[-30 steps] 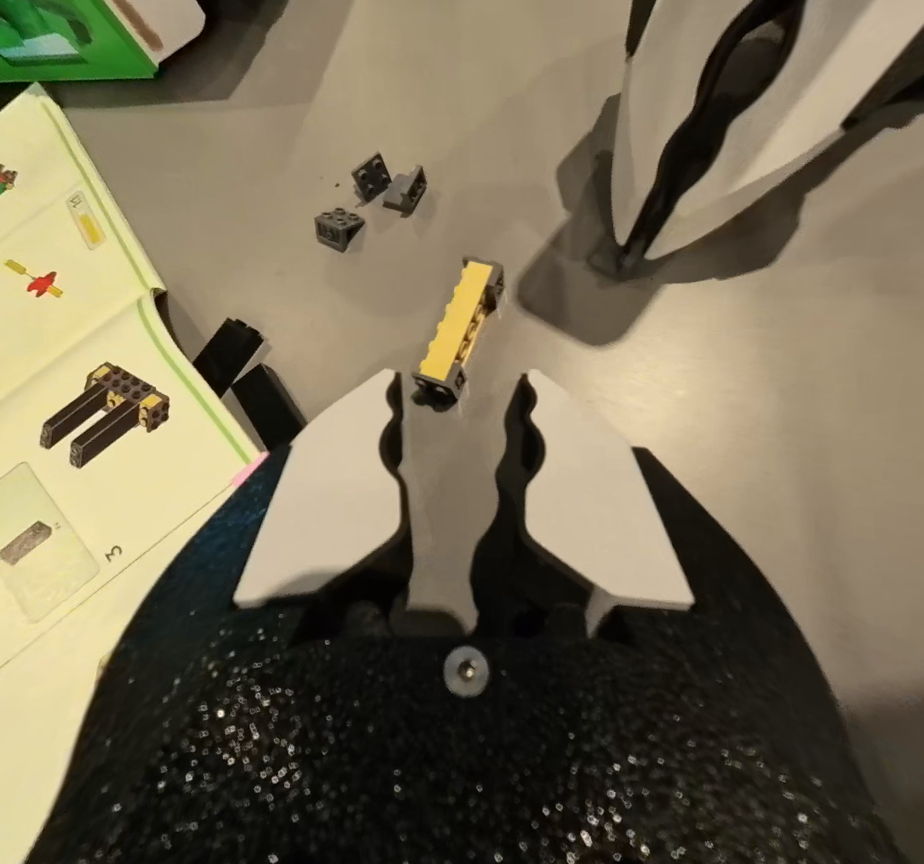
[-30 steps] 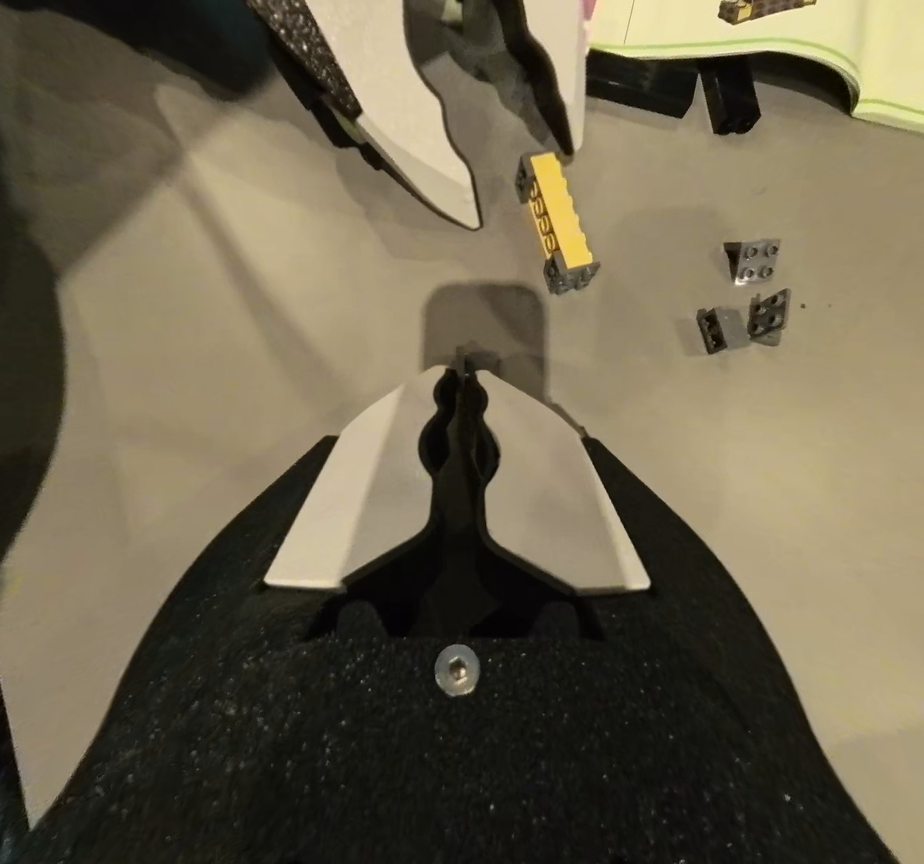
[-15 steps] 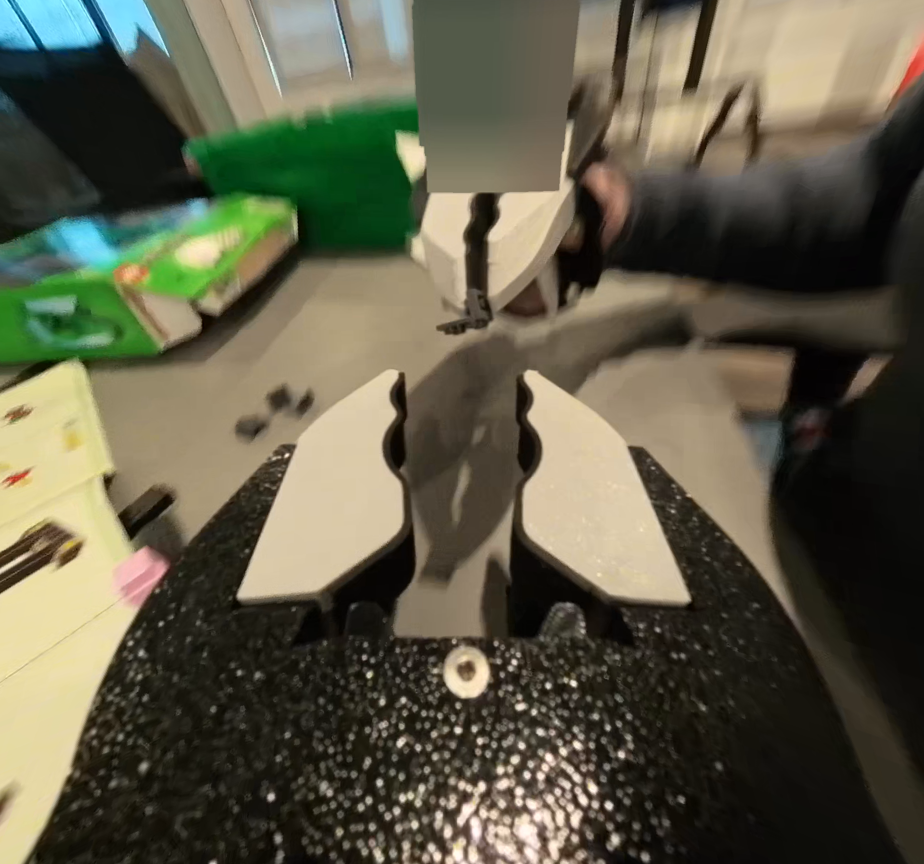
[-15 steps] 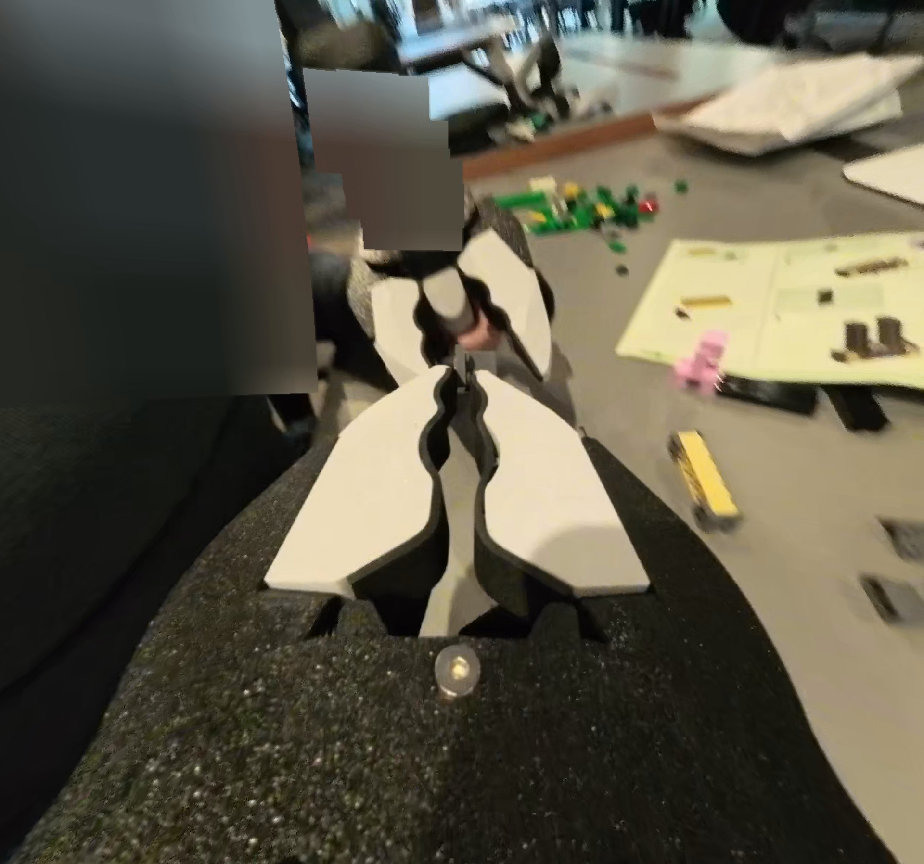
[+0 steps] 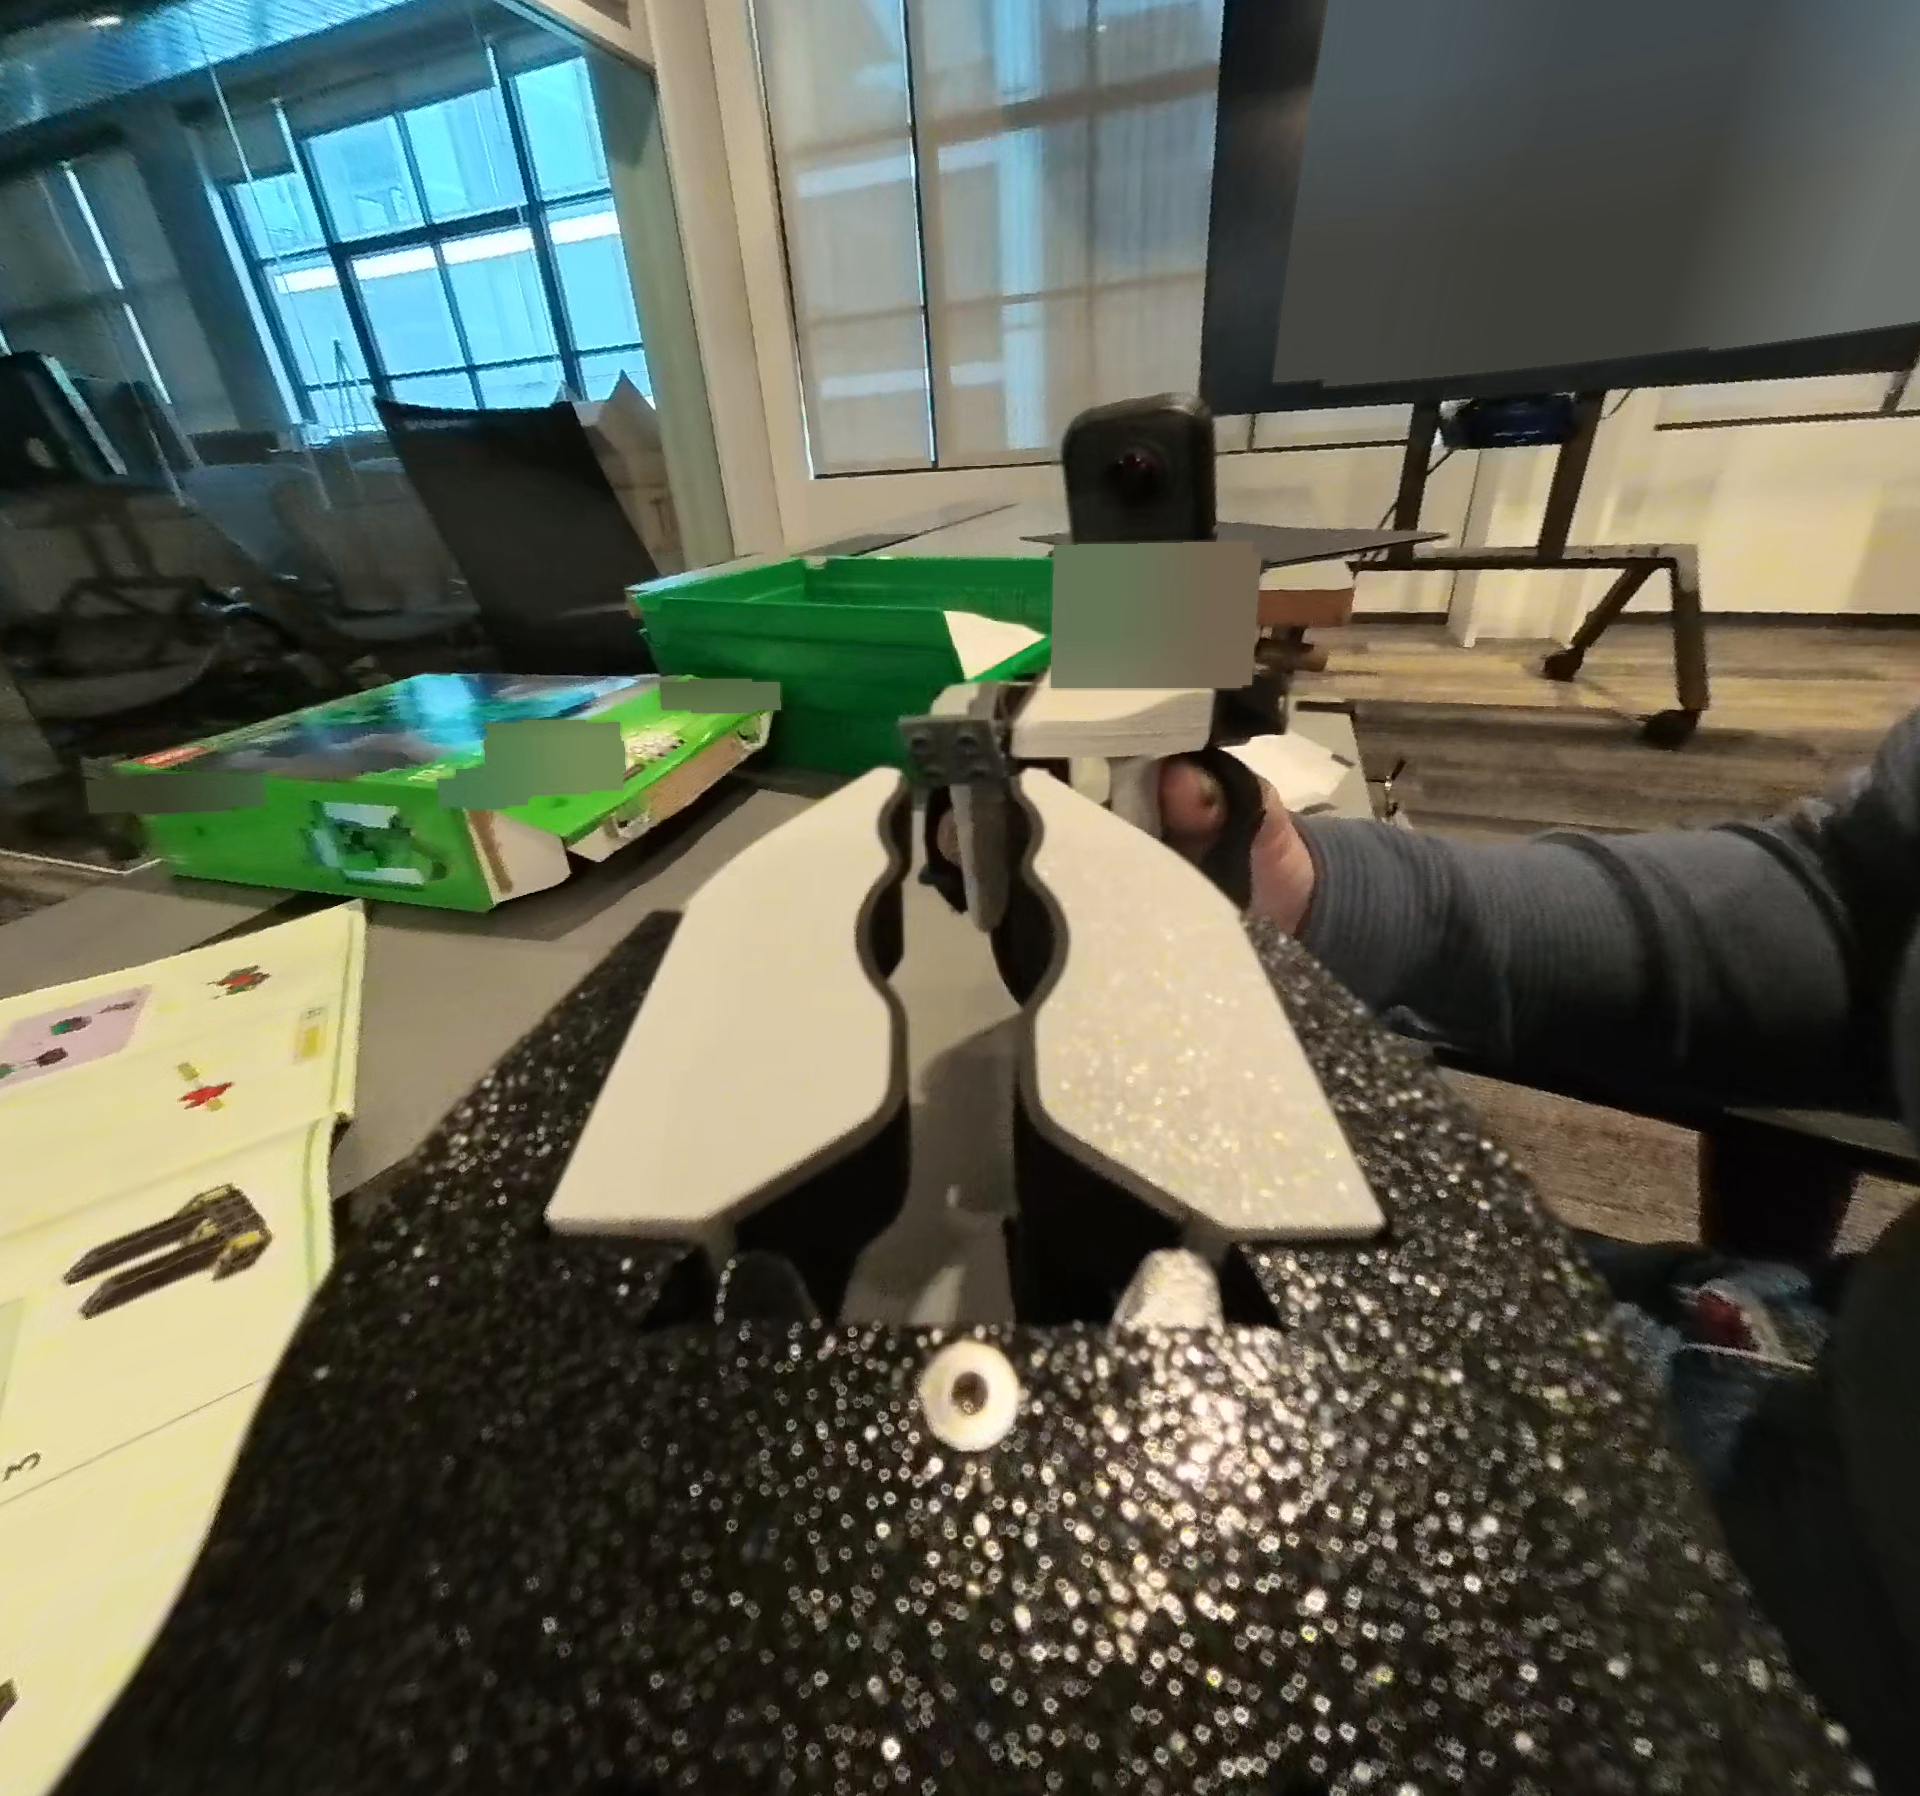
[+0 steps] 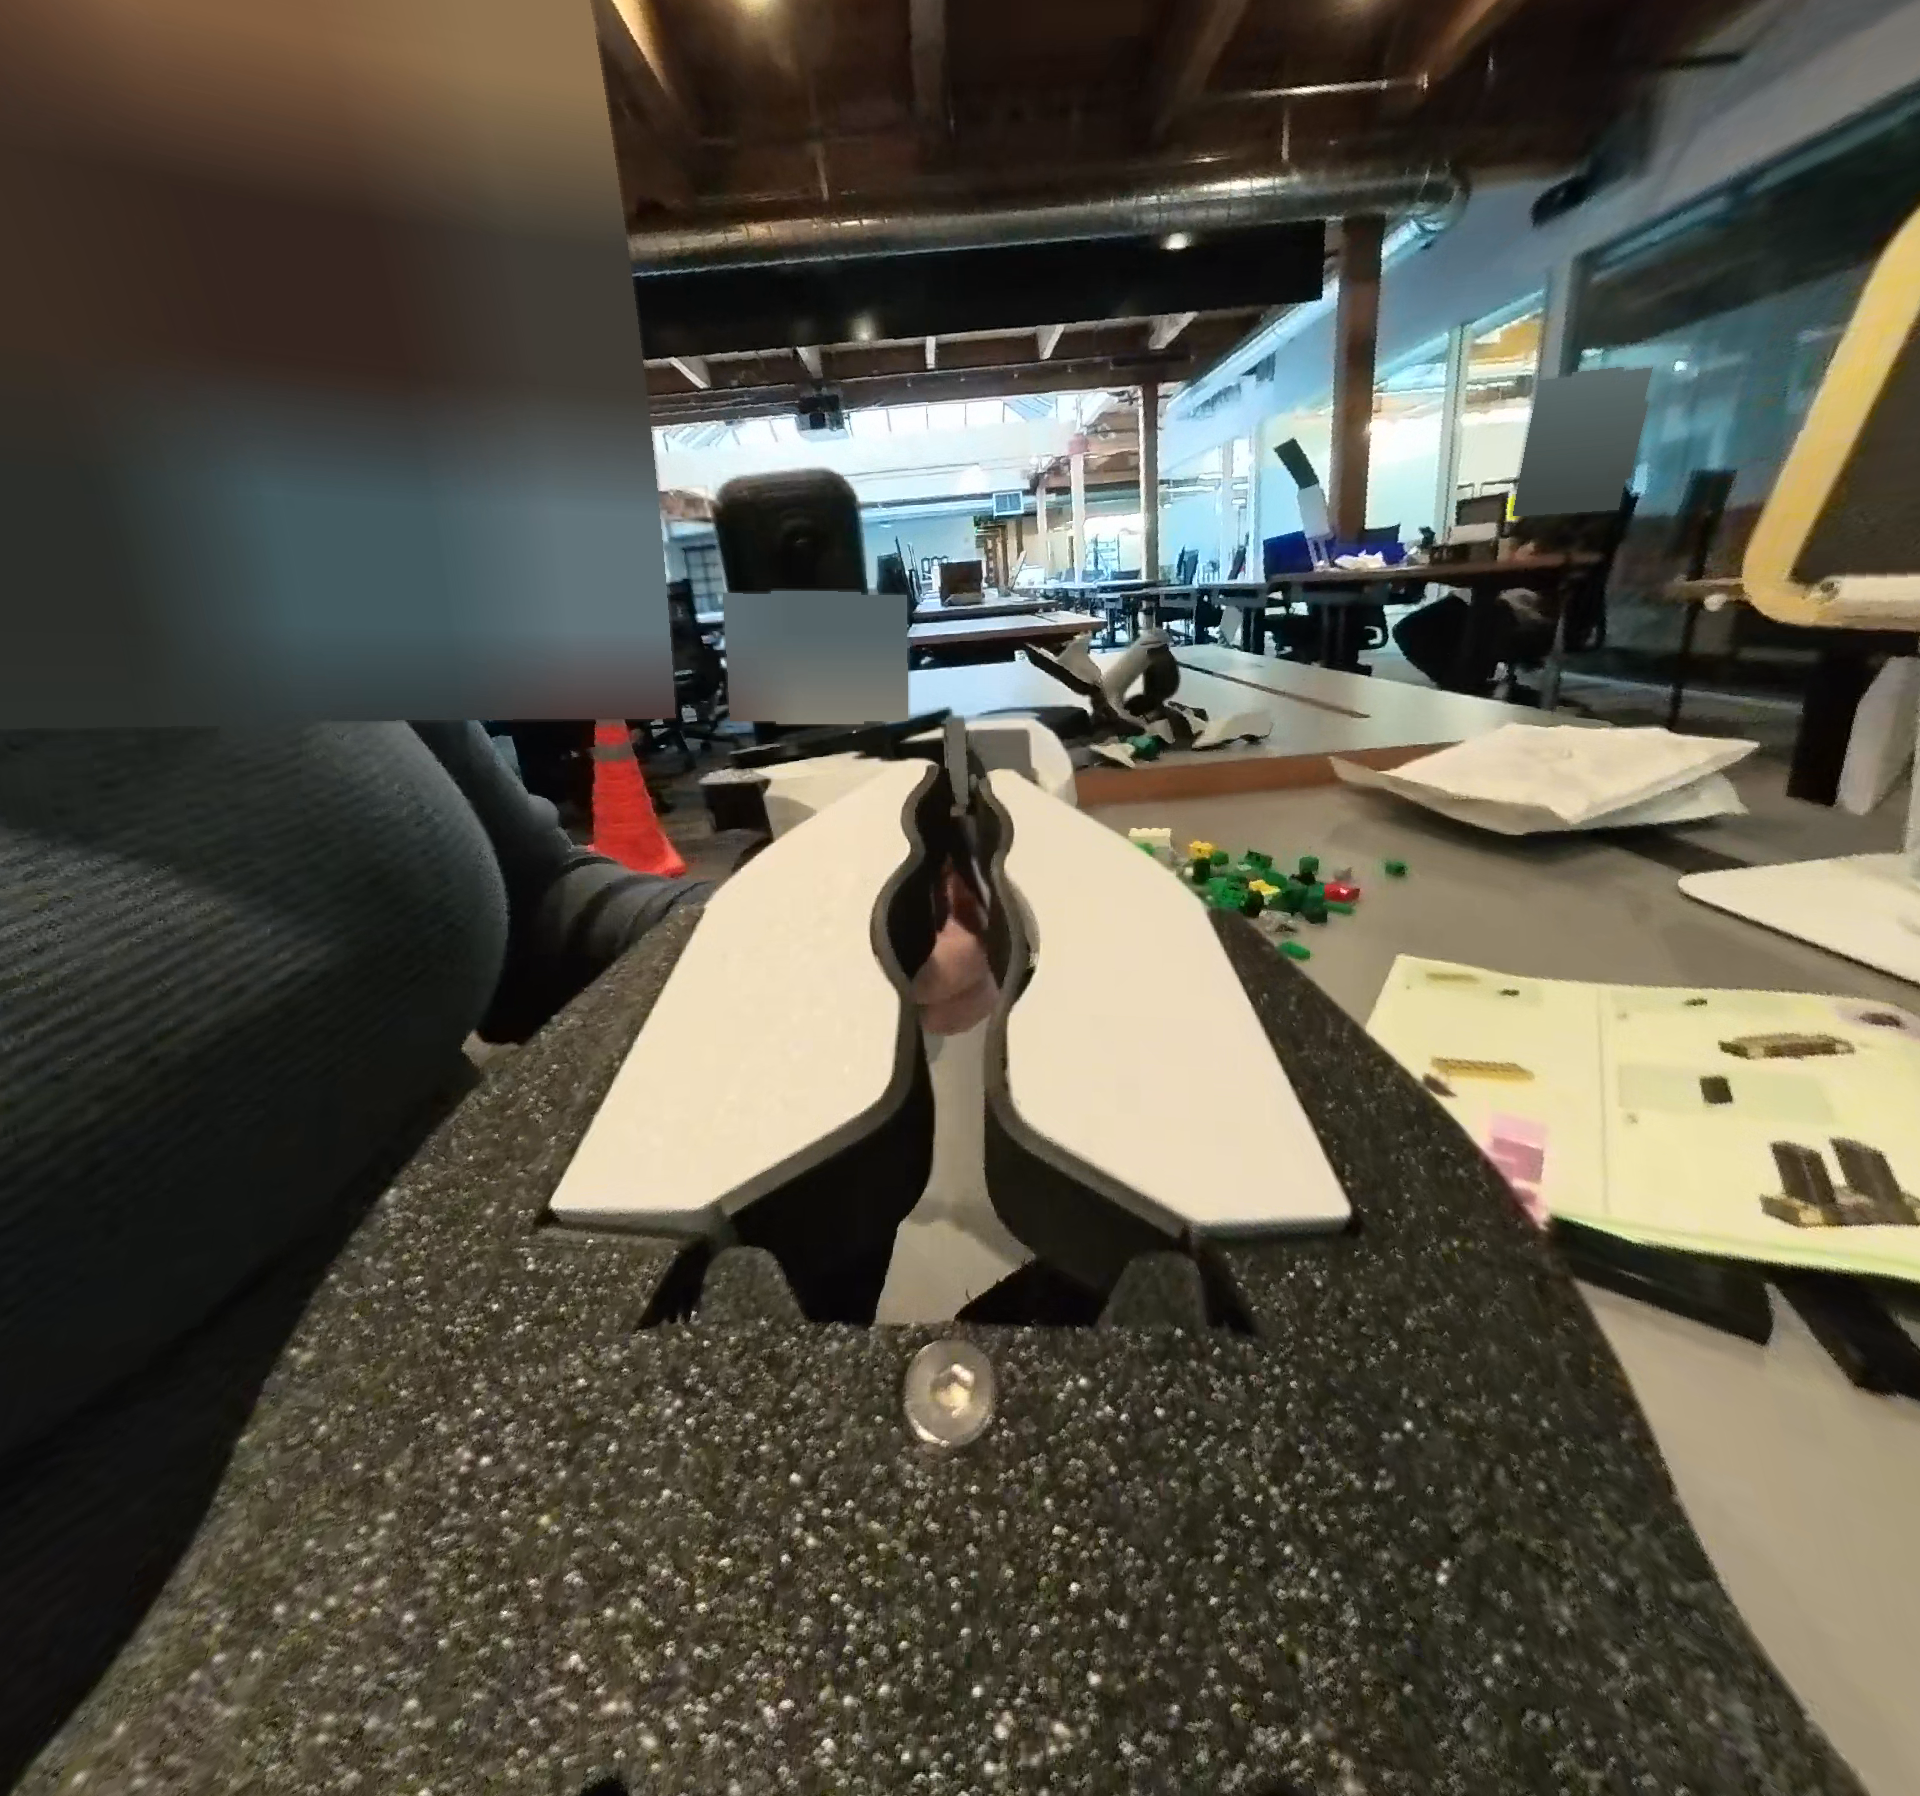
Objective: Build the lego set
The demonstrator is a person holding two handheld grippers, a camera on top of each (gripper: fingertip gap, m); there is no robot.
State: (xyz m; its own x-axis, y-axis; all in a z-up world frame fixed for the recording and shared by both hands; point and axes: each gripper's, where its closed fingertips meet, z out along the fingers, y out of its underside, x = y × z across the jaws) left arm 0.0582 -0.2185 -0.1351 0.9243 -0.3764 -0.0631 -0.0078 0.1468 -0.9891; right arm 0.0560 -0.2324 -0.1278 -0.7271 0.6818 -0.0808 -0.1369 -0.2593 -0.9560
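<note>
Between right gripper (image 6: 954, 790) jaws, clamped: small dark-grey studded plate (image 5: 954, 747); left gripper (image 5: 961, 790) jaws apart, empty.

Premises: open-plan office. Rows of desks (image 6: 1049, 603) with office chairs (image 6: 691, 666) recede under exposed timber ceiling beams (image 6: 925, 11) and a metal duct (image 6: 1039, 214). Glass partition walls (image 5: 312, 219) enclose side rooms. A large display on a wheeled stand (image 5: 1600, 136) faces tall windows (image 5: 997, 219). An orange traffic cone (image 6: 629, 801) stands on the floor.
</note>
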